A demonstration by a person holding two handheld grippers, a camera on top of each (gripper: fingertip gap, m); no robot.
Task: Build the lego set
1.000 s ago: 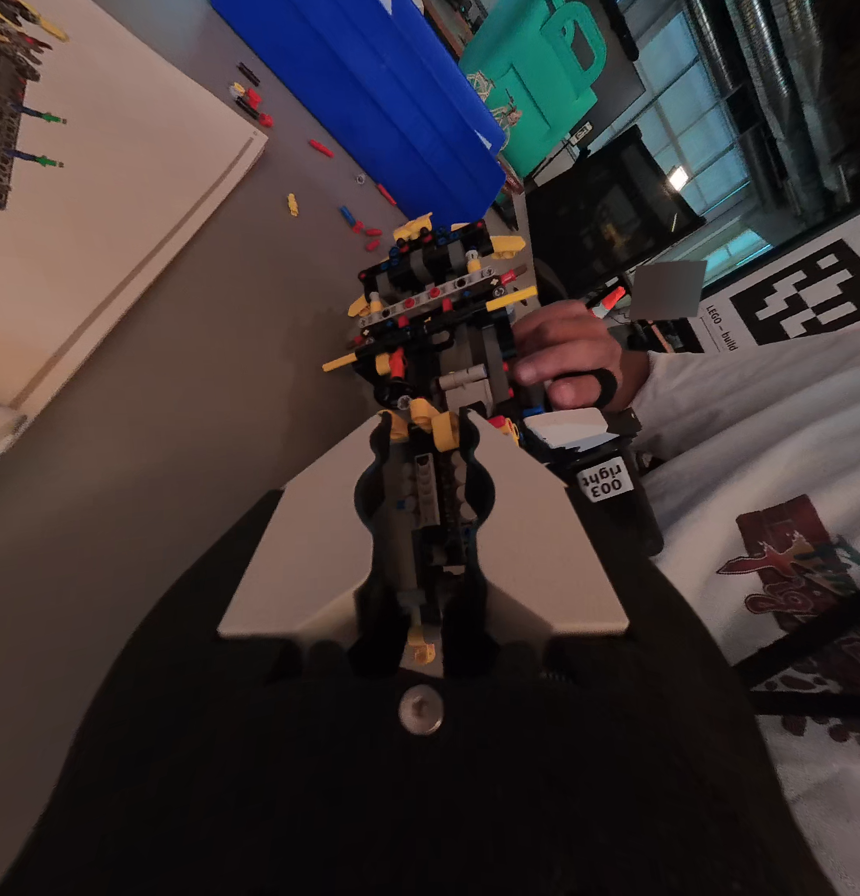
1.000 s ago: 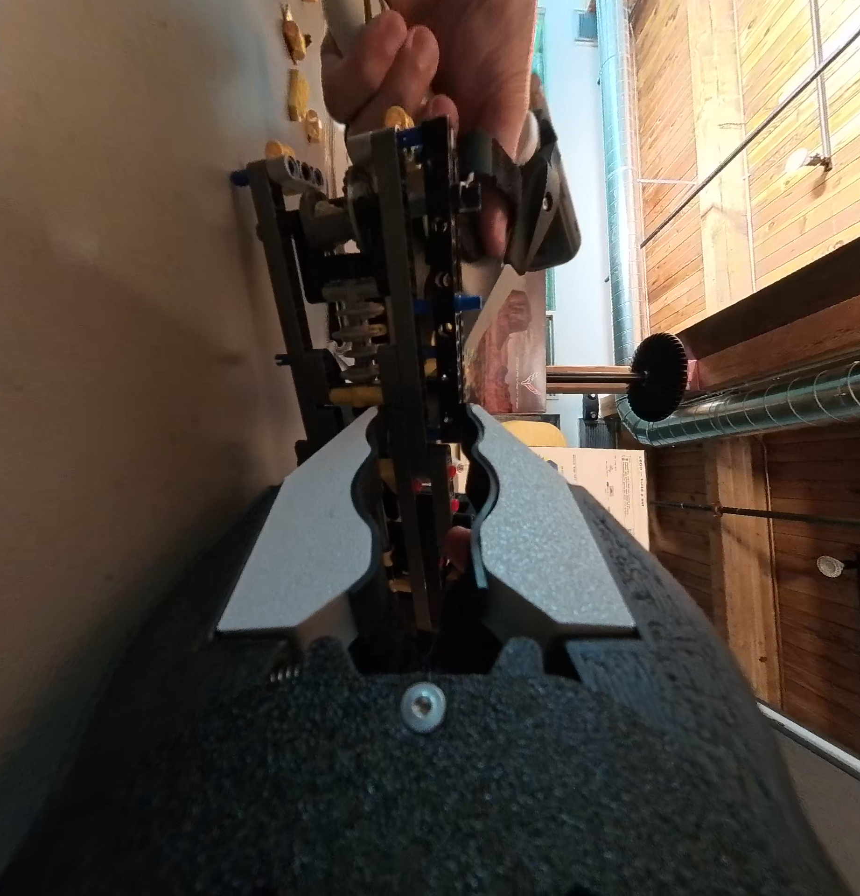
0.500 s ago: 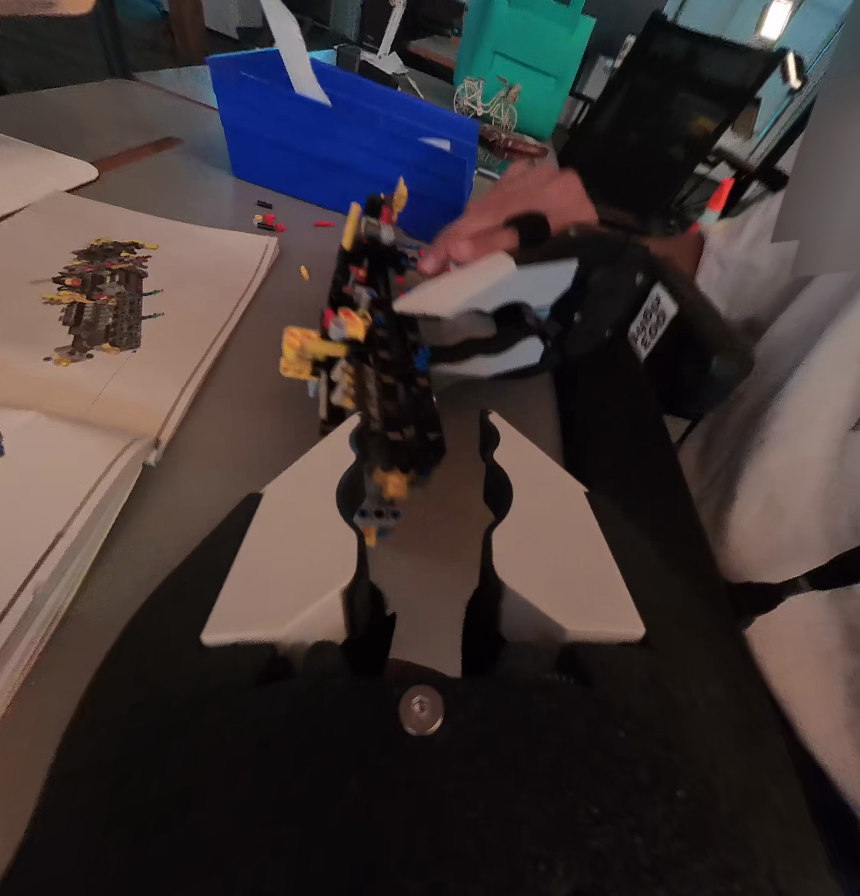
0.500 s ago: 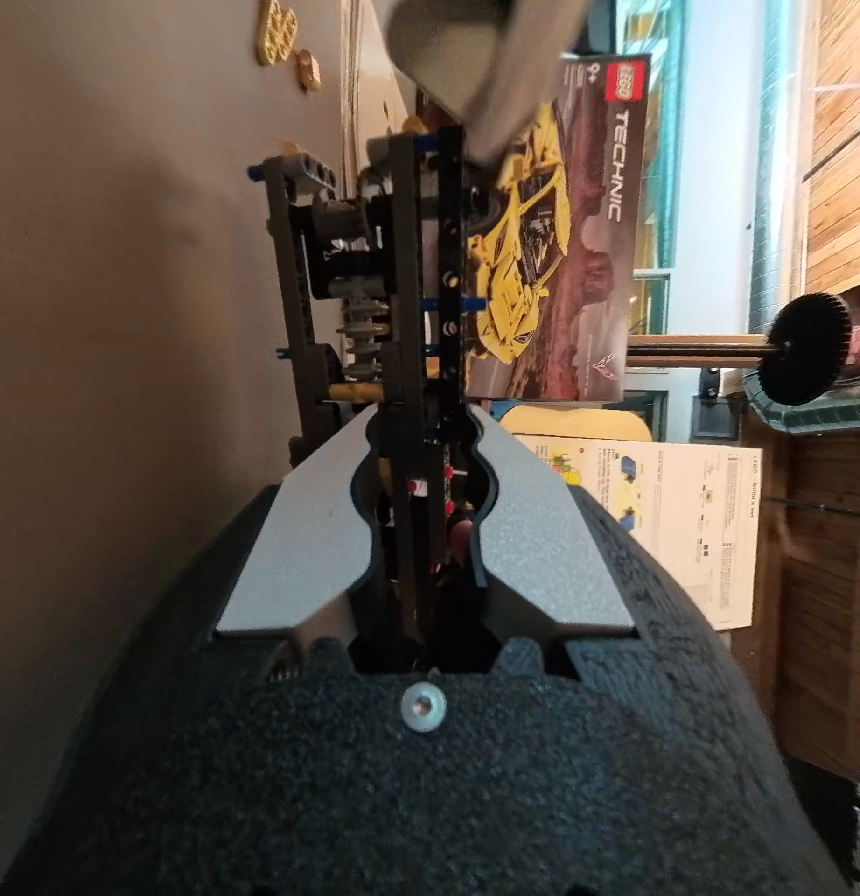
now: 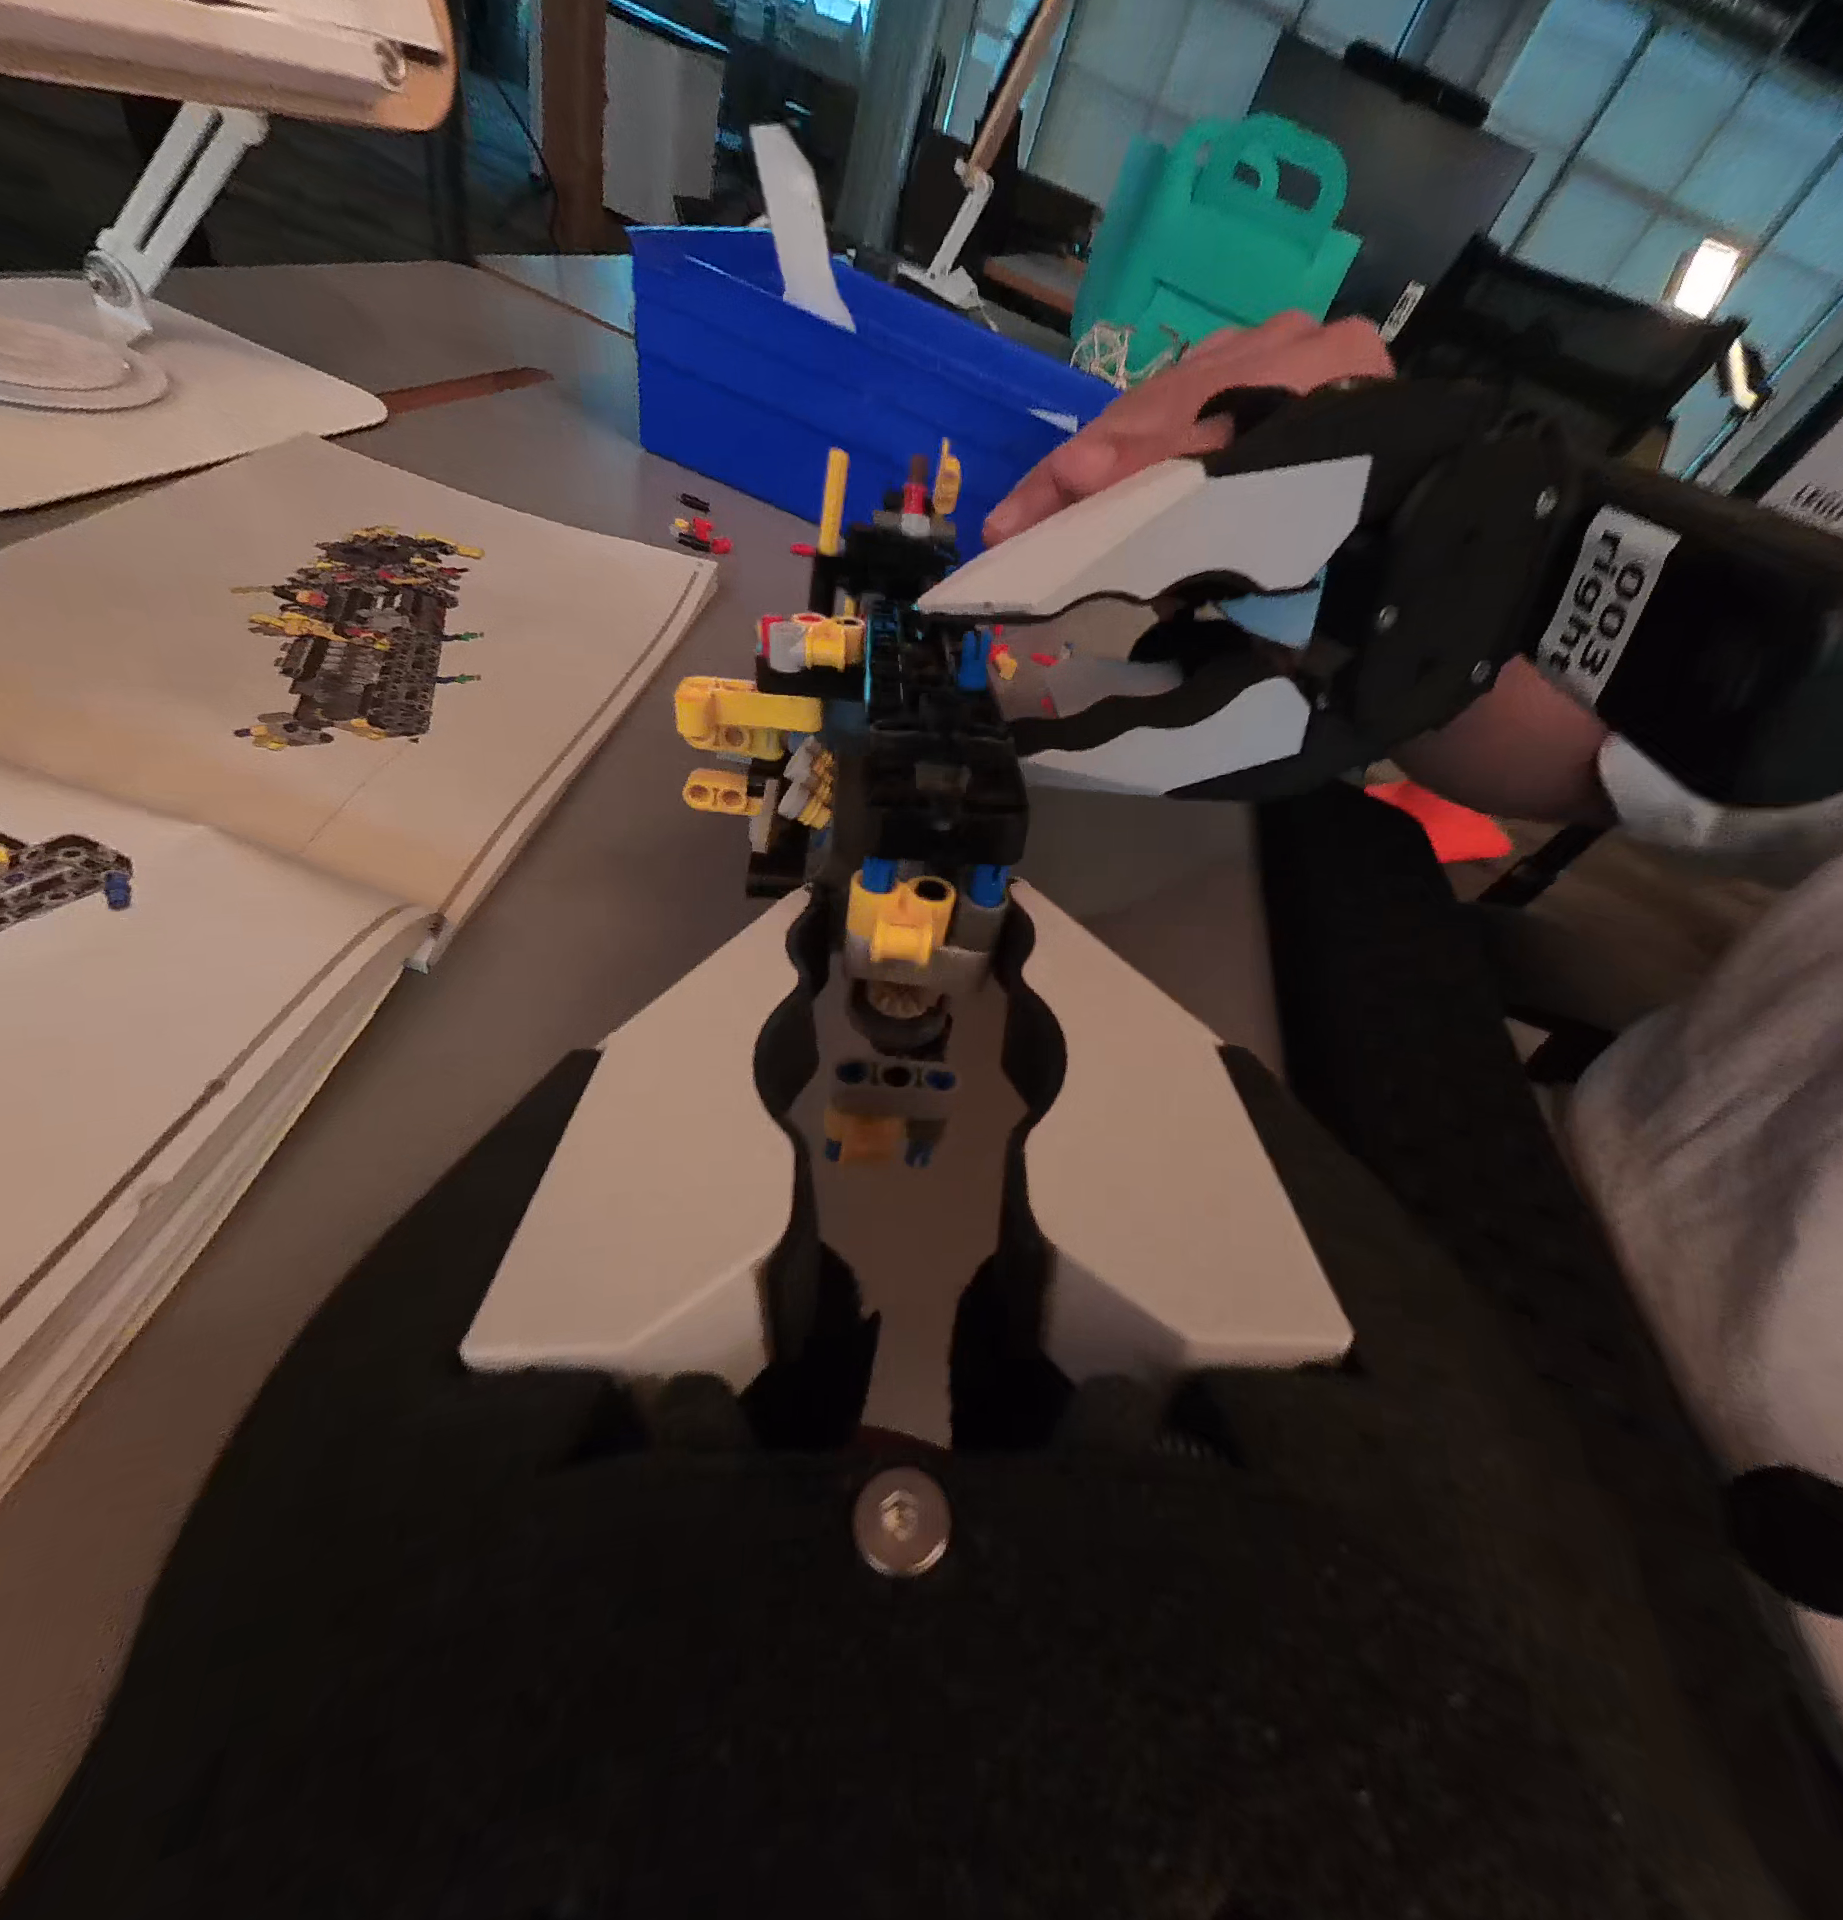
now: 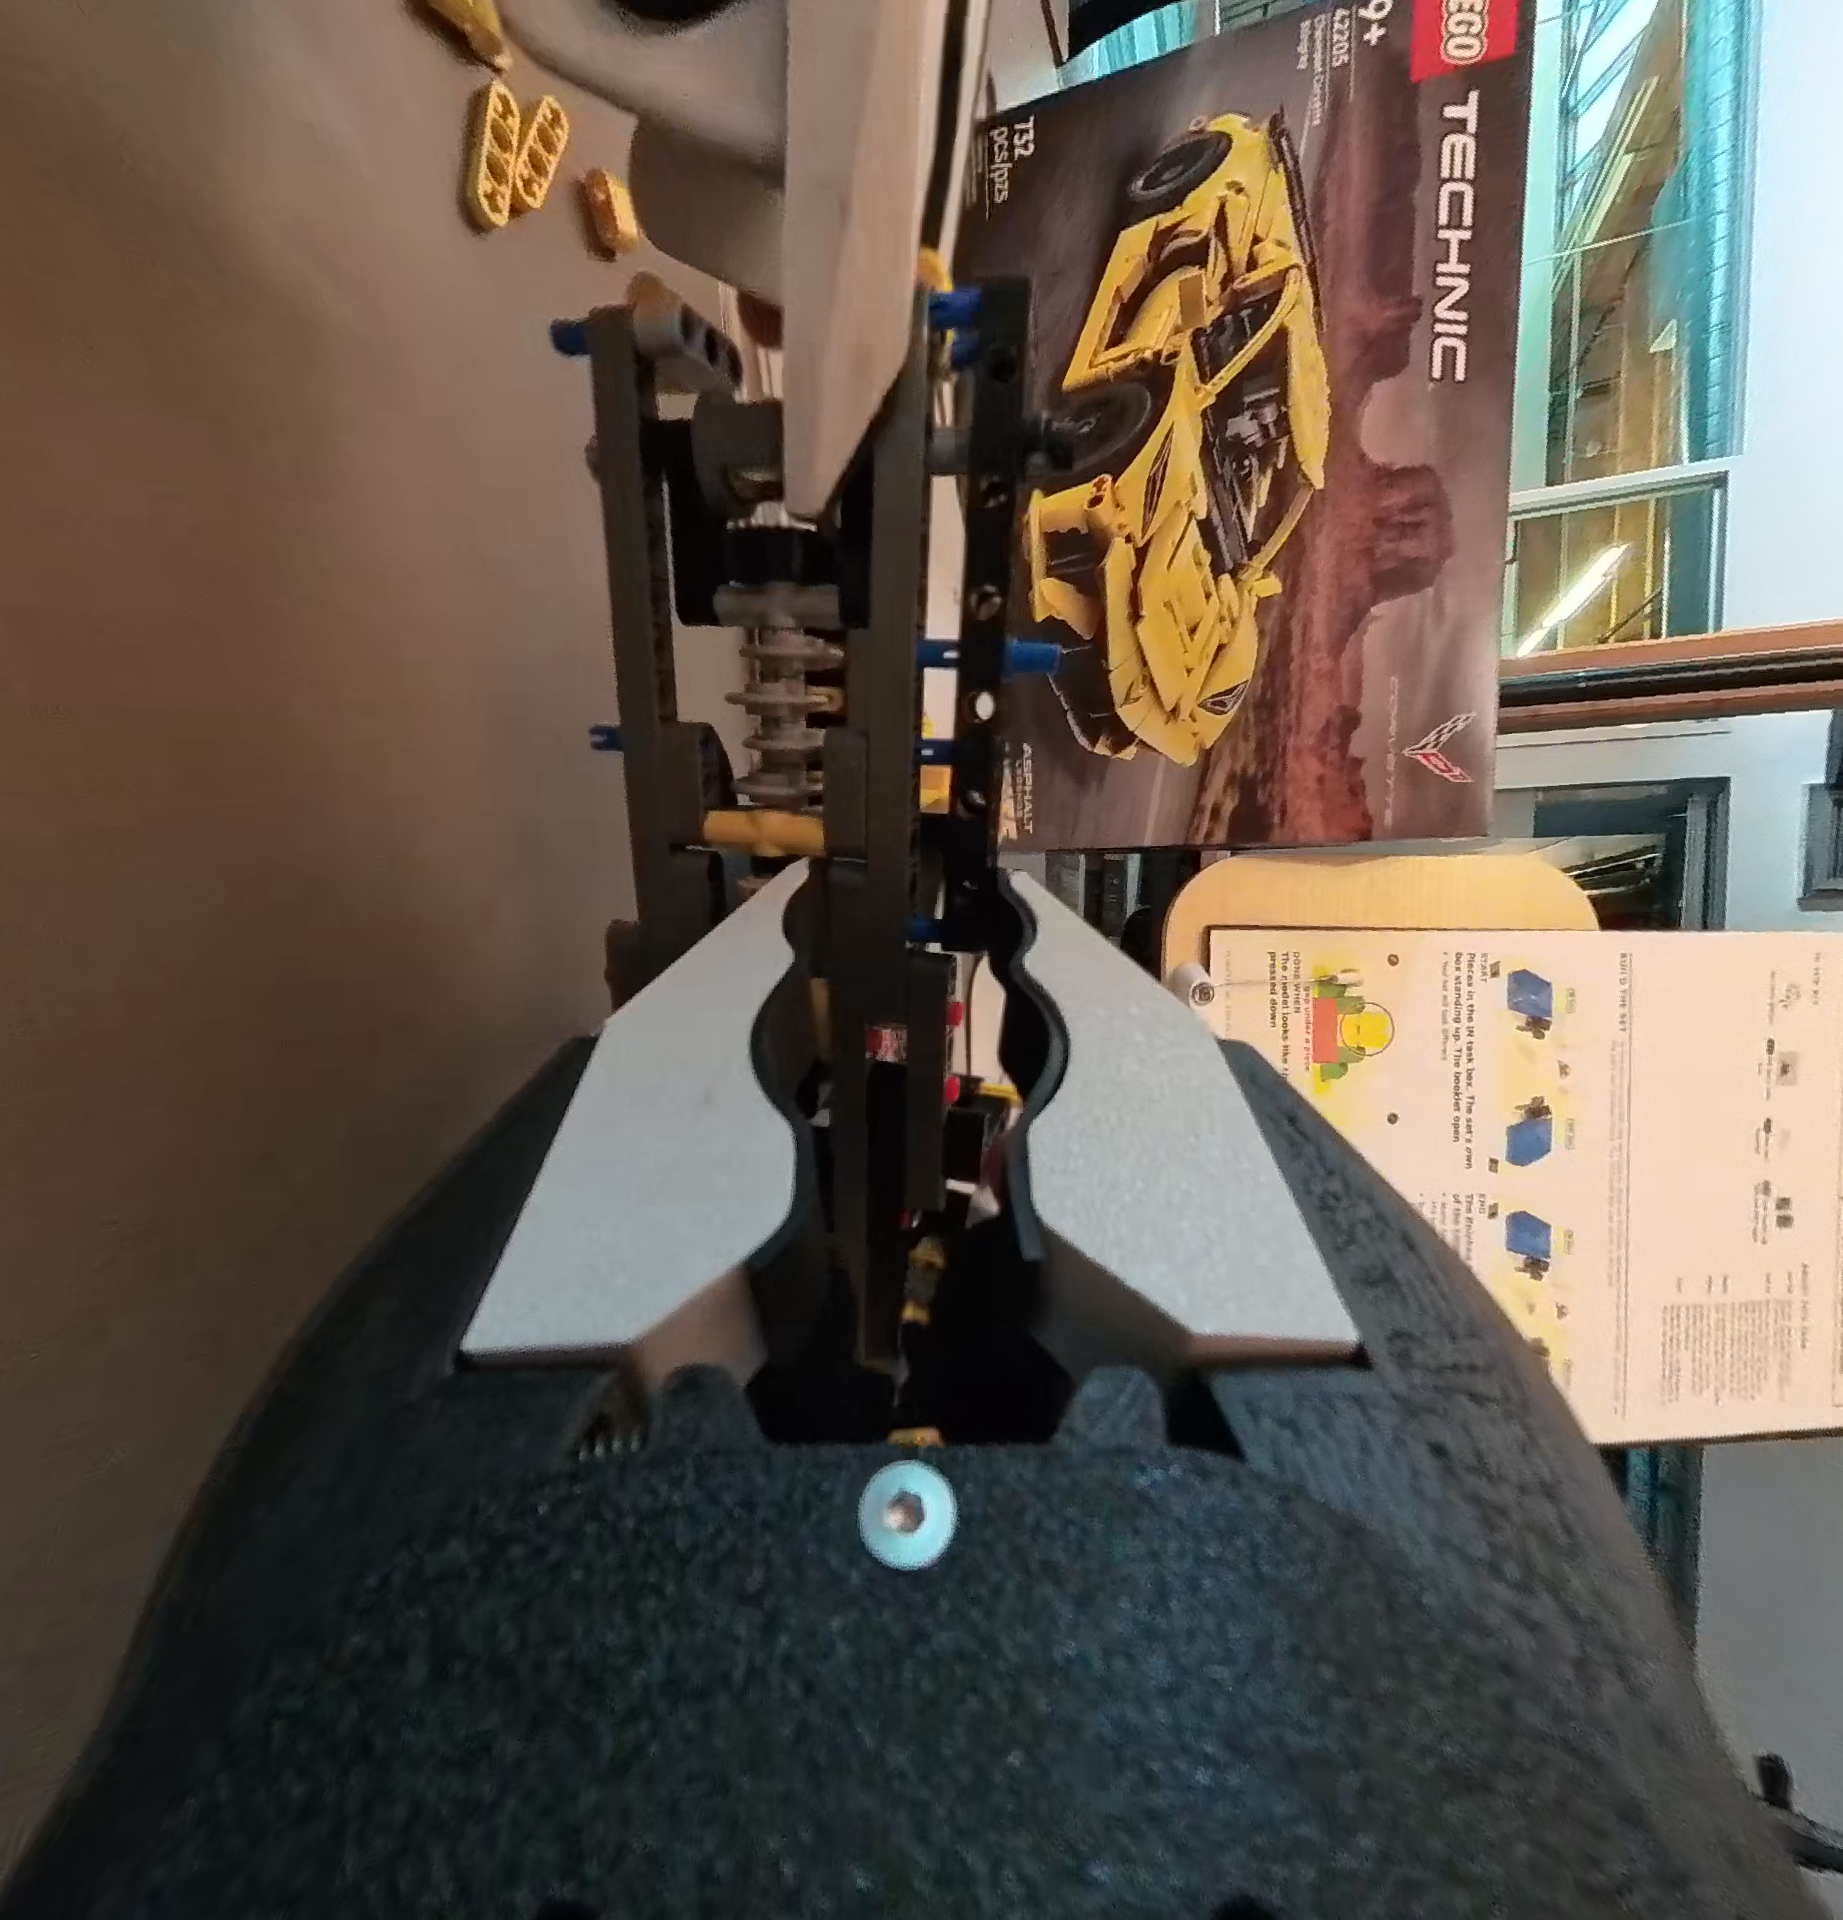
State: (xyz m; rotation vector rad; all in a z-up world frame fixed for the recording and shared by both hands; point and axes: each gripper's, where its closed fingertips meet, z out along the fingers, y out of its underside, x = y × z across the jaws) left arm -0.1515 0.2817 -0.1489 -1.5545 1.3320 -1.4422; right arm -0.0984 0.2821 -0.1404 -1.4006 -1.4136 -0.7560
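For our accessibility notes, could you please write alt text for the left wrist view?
The half-built lego model stands upright over a grey table, its near end between the left tongs and its side gripped by the right tongs. An open instruction book lies left, a blue bin behind.

This is an open-plan workshop or lab space in a converted industrial building — tall gridded windows (image 5: 1582, 197) line the far wall, and a teal column (image 6: 1717, 208) stands against more glazing. A grey worktable (image 5: 543, 914) carries an open instruction booklet (image 5: 304, 665), a blue parts bin (image 5: 792, 384) and a printed procedure sheet (image 6: 1582, 1164) — a data-recording station.
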